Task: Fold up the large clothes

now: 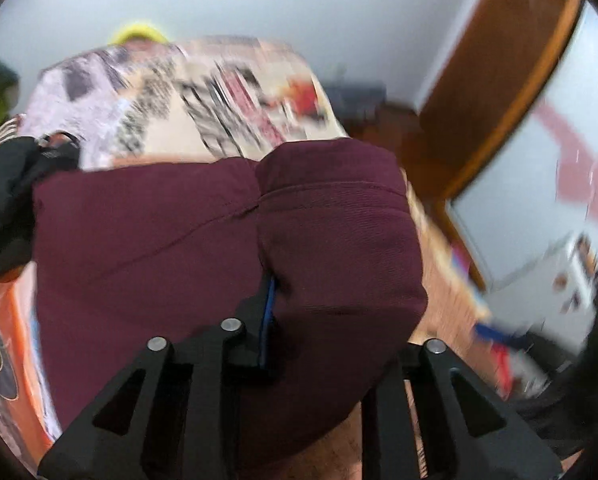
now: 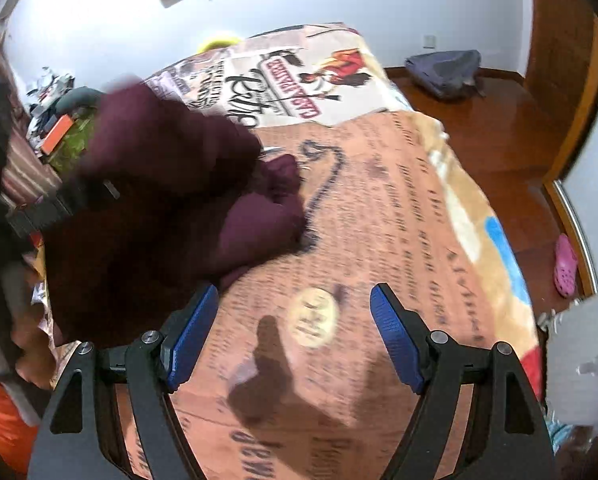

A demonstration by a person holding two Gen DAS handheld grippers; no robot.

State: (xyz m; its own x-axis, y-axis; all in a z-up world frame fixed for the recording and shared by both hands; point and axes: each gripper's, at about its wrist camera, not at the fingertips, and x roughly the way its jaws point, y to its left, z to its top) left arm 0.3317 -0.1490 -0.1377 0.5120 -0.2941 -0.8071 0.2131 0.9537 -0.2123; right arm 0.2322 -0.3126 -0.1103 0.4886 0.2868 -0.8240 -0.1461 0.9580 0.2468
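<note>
The only lettering stands on the printed blanket [image 2: 379, 208] that covers the bed. Toward its far edge, on a cream panel [image 2: 299, 80] with a red-dressed figure, a dark banner carries capitals that show upside down and seem to read "CASAPARTIDO", though this is not sure; beside it runs large black script, also upside down, of which only something like "Retro" can be made out. The orange newsprint part has columns of print too blurred to read. A pale round badge [image 2: 313, 316] near the middle bears dark marks that cannot be told. In the left wrist view the print is all smeared
</note>
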